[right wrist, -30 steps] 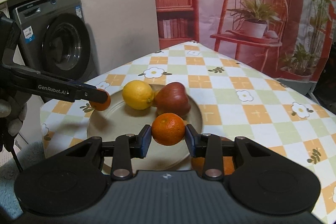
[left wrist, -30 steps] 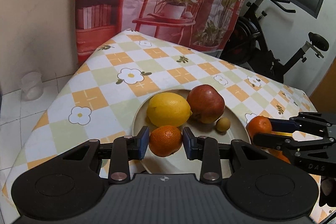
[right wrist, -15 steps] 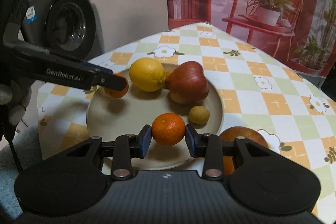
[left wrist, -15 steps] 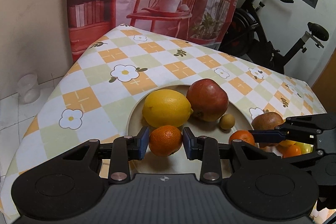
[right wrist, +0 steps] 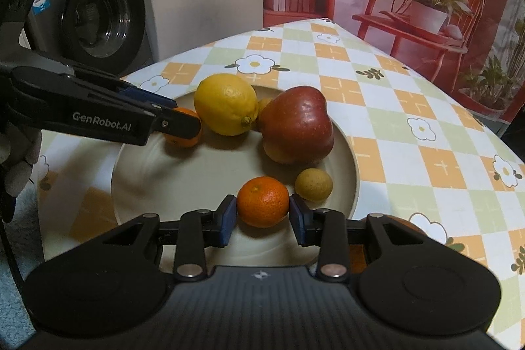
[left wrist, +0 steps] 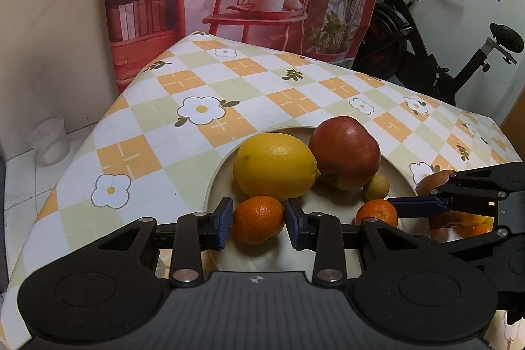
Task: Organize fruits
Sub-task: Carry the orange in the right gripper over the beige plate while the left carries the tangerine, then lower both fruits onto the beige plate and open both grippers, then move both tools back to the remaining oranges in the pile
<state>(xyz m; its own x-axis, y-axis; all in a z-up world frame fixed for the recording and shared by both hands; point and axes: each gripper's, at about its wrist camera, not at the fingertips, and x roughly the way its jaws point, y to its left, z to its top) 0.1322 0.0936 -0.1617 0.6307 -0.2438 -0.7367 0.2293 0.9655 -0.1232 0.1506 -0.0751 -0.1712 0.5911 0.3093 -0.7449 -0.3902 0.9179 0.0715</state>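
Note:
A beige plate (left wrist: 223, 166) (right wrist: 137, 173) holds a yellow lemon (left wrist: 275, 166) (right wrist: 226, 104), a red apple (left wrist: 344, 150) (right wrist: 295, 123) and a small yellow-green fruit (left wrist: 376, 187) (right wrist: 313, 184). My left gripper (left wrist: 259, 220) is shut on a mandarin (left wrist: 259, 218) low over the plate's near edge; the same mandarin shows in the right wrist view (right wrist: 183, 128). My right gripper (right wrist: 262, 215) is shut on a second mandarin (right wrist: 263, 200) (left wrist: 376, 212) low over the plate, beside the small fruit.
More fruit (left wrist: 436, 182) lies on the checked tablecloth (left wrist: 203, 120) beyond the plate, partly hidden behind the right gripper. A washing machine (right wrist: 95, 15) stands left of the table. An exercise bike (left wrist: 436, 54) stands behind it. A plastic cup (left wrist: 49, 143) is on the floor.
Both grippers have come down toward the plate with their mandarins still held. The right gripper has moved in over the plate, next to the small yellow-green fruit.

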